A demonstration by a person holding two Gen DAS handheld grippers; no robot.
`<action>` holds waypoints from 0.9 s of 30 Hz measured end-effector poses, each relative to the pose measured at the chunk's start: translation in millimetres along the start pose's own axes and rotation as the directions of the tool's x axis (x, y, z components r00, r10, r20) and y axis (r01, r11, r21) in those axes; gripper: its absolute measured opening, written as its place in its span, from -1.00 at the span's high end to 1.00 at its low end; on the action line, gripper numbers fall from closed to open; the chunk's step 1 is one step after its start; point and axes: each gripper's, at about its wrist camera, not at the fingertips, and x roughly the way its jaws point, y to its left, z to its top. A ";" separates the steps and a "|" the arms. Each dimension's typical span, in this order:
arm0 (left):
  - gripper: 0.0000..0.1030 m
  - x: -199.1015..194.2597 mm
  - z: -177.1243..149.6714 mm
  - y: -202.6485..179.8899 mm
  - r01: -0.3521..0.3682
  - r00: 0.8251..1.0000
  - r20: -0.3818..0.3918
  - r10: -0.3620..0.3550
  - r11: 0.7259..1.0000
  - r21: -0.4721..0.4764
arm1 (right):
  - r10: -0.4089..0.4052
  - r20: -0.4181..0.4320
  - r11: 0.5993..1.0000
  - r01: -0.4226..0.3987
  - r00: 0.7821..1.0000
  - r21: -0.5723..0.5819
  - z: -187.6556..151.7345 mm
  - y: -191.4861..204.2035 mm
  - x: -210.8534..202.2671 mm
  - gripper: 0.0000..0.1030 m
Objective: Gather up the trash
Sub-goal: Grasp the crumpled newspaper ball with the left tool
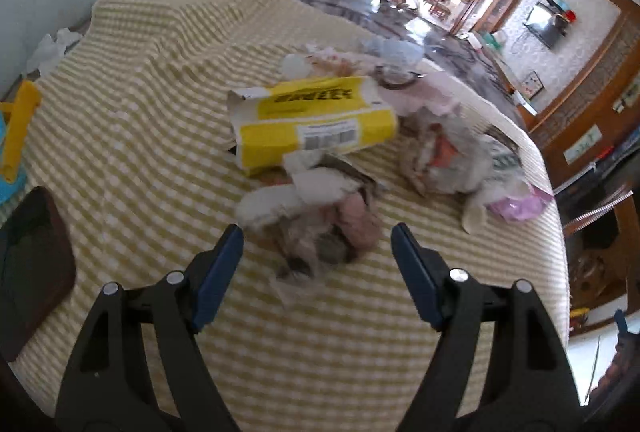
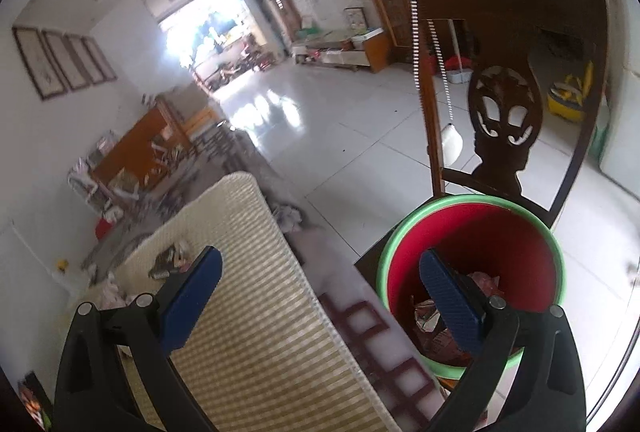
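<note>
A heap of trash lies on the yellow checked tablecloth [image 1: 140, 104]. A yellow and white carton [image 1: 316, 120] lies on its side. Crumpled paper and wrappers [image 1: 316, 228] sit just in front of my left gripper [image 1: 318, 236], which is open and empty, its jaws on either side of that wad. More crumpled trash [image 1: 452, 160] lies to the right, with a pink wrapper [image 1: 516, 208] near the table edge. My right gripper [image 2: 320, 264] is open and empty over the table edge. A red bin with a green rim [image 2: 472, 232] holds some wrappers [image 2: 428, 316] and stands beside the table.
A dark tray-like object [image 1: 32, 264] lies at the left of the table. A yellow and blue toy [image 1: 16, 128] stands further left. A carved wooden chair [image 2: 508, 104] stands behind the bin. The tiled floor [image 2: 340, 120] stretches beyond.
</note>
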 end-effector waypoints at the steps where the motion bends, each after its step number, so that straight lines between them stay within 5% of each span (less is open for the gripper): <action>1: -0.42 2.5 -1.2 -2.6 -0.003 1.000 -0.005 0.003 1.000 0.000 | 0.000 -0.004 1.000 0.000 1.000 -0.008 -0.9 2.7 1.3 -0.86; 3: -0.21 10.8 -6.8 -7.1 -0.002 1.000 -0.017 0.002 1.000 -0.005 | -0.002 -0.013 1.000 0.002 1.000 -0.024 -2.9 7.7 4.2 -0.86; 4: 0.08 11.6 -7.9 -7.7 -0.005 1.000 -0.004 0.005 1.000 -0.002 | -0.001 -0.020 0.999 0.000 1.000 -0.033 -4.2 10.8 5.8 -0.86; 7: 0.28 6.7 -10.4 -17.1 0.019 1.000 -0.004 -0.019 1.000 0.016 | 0.004 -0.040 0.998 -0.007 0.999 -0.064 -7.1 19.0 10.5 -0.86; 16: 0.32 -57.7 -64.8 -35.8 0.156 0.988 -0.023 -0.155 0.987 0.043 | 0.018 -0.121 0.987 -0.037 0.993 -0.154 -19.0 45.6 26.3 -0.86; 23: 0.31 -56.6 -71.6 -56.2 0.120 0.992 0.005 -0.123 0.978 0.168 | 0.084 -0.211 0.969 -0.129 0.974 -0.210 -37.4 78.5 38.7 -0.86; 27: 0.31 -41.4 -79.1 -55.4 0.140 0.990 -0.038 -0.136 0.976 0.164 | 0.144 -0.306 0.956 -0.212 0.941 -0.204 -48.0 102.1 51.5 -0.86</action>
